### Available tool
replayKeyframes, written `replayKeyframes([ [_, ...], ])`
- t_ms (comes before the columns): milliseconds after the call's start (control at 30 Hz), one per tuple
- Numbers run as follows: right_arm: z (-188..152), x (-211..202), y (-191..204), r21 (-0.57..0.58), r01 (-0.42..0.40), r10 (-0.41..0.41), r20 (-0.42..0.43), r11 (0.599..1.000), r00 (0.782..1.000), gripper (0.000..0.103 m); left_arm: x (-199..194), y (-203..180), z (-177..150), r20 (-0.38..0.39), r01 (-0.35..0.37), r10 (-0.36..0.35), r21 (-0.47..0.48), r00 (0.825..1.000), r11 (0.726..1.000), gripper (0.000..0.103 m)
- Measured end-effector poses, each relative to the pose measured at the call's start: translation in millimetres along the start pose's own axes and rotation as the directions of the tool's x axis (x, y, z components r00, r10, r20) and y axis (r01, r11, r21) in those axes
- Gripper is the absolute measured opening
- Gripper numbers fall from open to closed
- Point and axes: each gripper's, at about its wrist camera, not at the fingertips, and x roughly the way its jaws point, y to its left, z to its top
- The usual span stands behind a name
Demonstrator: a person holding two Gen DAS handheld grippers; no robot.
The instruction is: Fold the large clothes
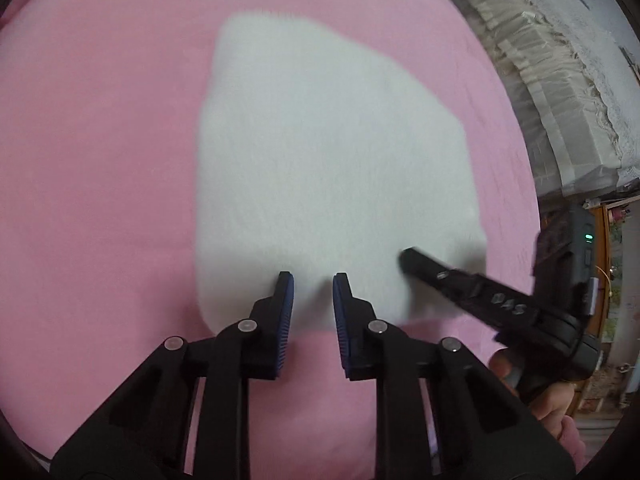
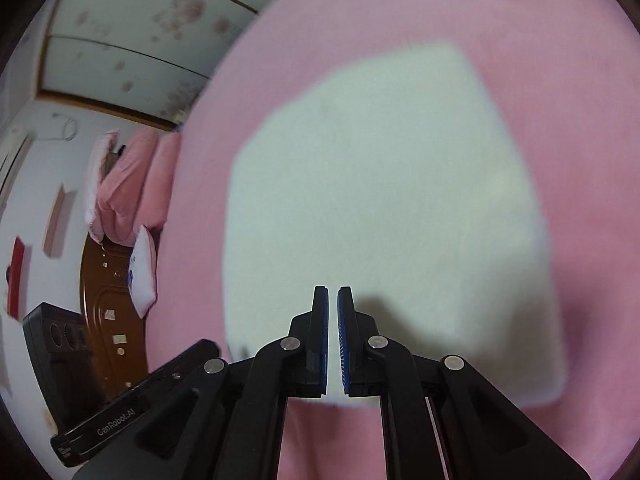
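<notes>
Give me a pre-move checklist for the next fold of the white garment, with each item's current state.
1. White garment lies flat on the pink bedspread: ok.
2. Left gripper open, nothing between its fingers: ok.
3. Right gripper nearly closed, a narrow gap: not ok for grasping.
4. Both grippers at the garment's near edge: ok.
5. Fabric layers and edges aligned: cannot tell, image blurred.

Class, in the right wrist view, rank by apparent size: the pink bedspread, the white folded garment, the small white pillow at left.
1. pink bedspread
2. white folded garment
3. small white pillow, though it lies farther from the camera, so its true size is unsure.
</notes>
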Motion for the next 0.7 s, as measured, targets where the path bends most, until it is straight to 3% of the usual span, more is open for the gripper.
replayKeyframes([
  [67, -13.1, 20.6, -8.6, 0.122, -0.028, 0.035, -0.059, 0.992, 0.998, 0.005, 5.6, -2.9, -4.0, 0.010, -0.036, 0.036, 0.026, 0.999, 0.999, 0.017],
  [167, -24.0, 26.2, -17.6, 0.220, -0.049, 0.054, -0.016, 0.974, 0.998, 0.001, 17.2, -9.1, -14.5, -0.005, -0.105, 0.105, 0.073, 0.994, 0.992, 0.015],
  [267, -24.6, 12.5, -22.6, 0.212, 0.079, -0.087, 0.026, 0.974, 0.996, 0.000, 31.6, -6.1, -26.2, -0.061, -0.157, 0.164, 0.098, 0.985, 0.983, 0.002],
  [400, -36.3, 2.1, -19.4, 0.291, 0.168, -0.191, 0.050, 0.942, 0.980, 0.000, 20.6, -7.3, -29.8, -0.049, -0.147, 0.153, 0.109, 0.987, 0.983, 0.001],
  [467, -40.3, 3.5, 4.3, 0.243, 0.209, -0.230, 0.064, 0.947, 0.971, 0.000, 9.8, -14.2, -27.5, -0.019, -0.187, 0.191, 0.121, 0.981, 0.975, 0.002],
  [533, -55.3, -8.0, 4.3, 0.109, 0.145, -0.154, 0.082, 0.983, 0.985, 0.000, -4.1, -23.3, -21.2, 0.041, -0.217, 0.213, 0.143, 0.976, 0.966, 0.002],
  [600, -46.8, 12.6, 25.3, -0.037, 0.038, -0.037, 0.030, 0.999, 0.999, 0.000, -14.6, -26.3, -7.5, 0.095, -0.188, 0.176, 0.137, 0.980, 0.973, 0.002],
  [700, -35.9, 42.8, 62.3, -0.074, -0.109, 0.107, -0.031, 0.991, 0.994, 0.000, -11.2, -20.7, 22.7, 0.111, -0.166, 0.155, 0.104, 0.982, 0.981, 0.002],
])
